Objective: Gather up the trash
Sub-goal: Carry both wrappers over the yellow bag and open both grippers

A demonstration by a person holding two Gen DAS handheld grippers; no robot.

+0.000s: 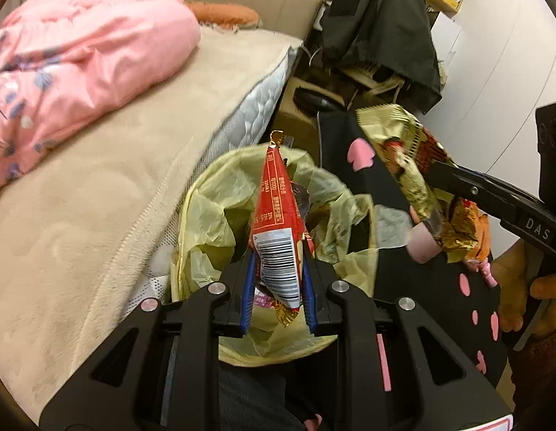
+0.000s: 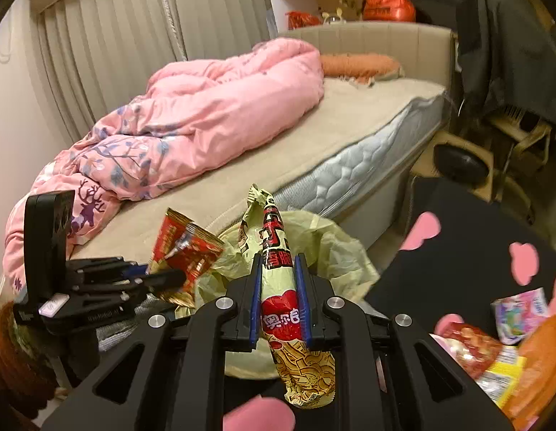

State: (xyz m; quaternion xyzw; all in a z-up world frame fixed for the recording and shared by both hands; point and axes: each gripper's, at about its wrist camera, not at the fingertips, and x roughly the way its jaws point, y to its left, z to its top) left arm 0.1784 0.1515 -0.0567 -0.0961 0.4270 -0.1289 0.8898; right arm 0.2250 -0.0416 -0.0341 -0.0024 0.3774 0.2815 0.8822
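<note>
My left gripper [image 1: 279,251] is shut on a red snack wrapper [image 1: 274,197] with a barcode, which stands upright between the blue pads [image 1: 250,280]. It hangs just above a bin lined with a yellow bag [image 1: 213,215]. In the right wrist view my right gripper [image 2: 278,262] is shut on a cream, red and gold wrapper [image 2: 274,230], near the yellow bag [image 2: 335,251]. The left gripper [image 2: 173,276] shows there at the left with its red wrapper [image 2: 184,248]. The right gripper [image 1: 435,174] enters the left wrist view from the right, clamping its gold wrapper [image 1: 396,136].
A bed [image 2: 367,107] with a pink quilt [image 2: 206,107] lies left of the bin. A black surface with pink petal shapes [image 2: 475,222] sits on the right, carrying several snack packets [image 2: 471,352]. A chair draped in black cloth [image 1: 378,28] stands behind. A hand [image 1: 543,287] grips the right tool.
</note>
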